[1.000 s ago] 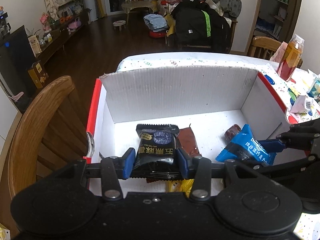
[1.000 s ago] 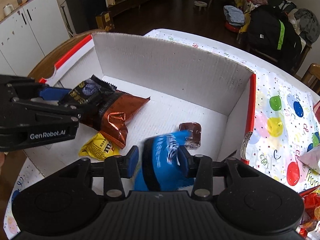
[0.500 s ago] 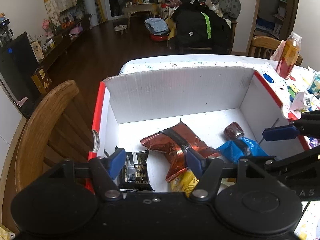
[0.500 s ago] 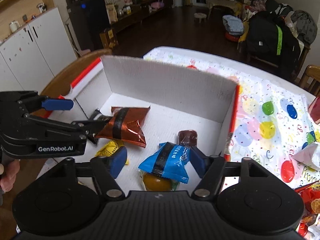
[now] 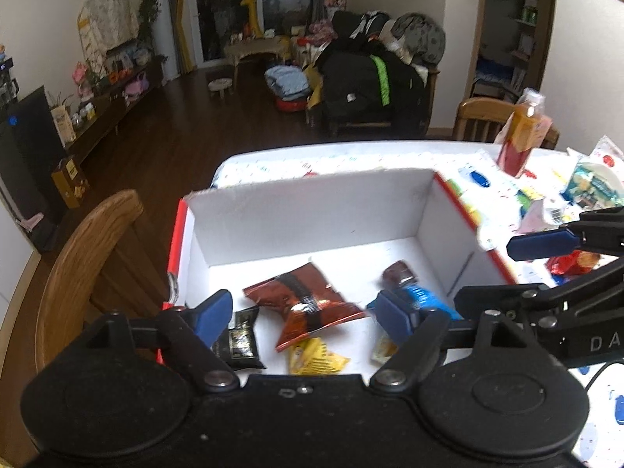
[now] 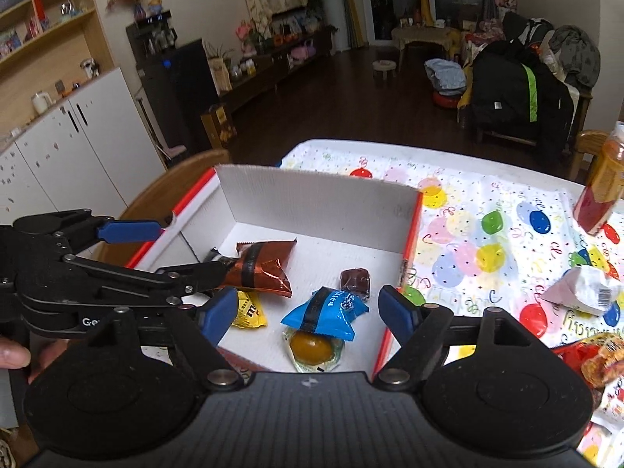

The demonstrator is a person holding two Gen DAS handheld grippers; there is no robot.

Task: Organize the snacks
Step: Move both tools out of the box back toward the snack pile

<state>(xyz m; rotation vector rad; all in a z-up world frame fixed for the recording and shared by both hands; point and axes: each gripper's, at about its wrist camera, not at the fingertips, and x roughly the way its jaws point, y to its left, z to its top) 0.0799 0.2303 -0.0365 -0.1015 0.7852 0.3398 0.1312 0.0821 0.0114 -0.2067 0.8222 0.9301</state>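
I see a table (image 6: 390, 163) covered by a white cloth printed with coloured balloons. Directly on it sits an open white cardboard box (image 6: 319, 199) with red edges, at the table's left end beside a wooden chair (image 5: 78, 257). Well apart, toward the right, stands an orange drink bottle (image 6: 602, 183). Nearer me lie a crumpled white wrapper (image 6: 581, 290) and red snack packets (image 6: 596, 358).

White box (image 6: 319, 202) edged in red; copper-brown packet (image 6: 263, 267) banded black, blue packet (image 6: 325, 308), yellow packet (image 6: 249, 314); desk (image 6: 487, 234) covered in multicoloured balloon print; fingers (image 6: 218, 314) padded blue.
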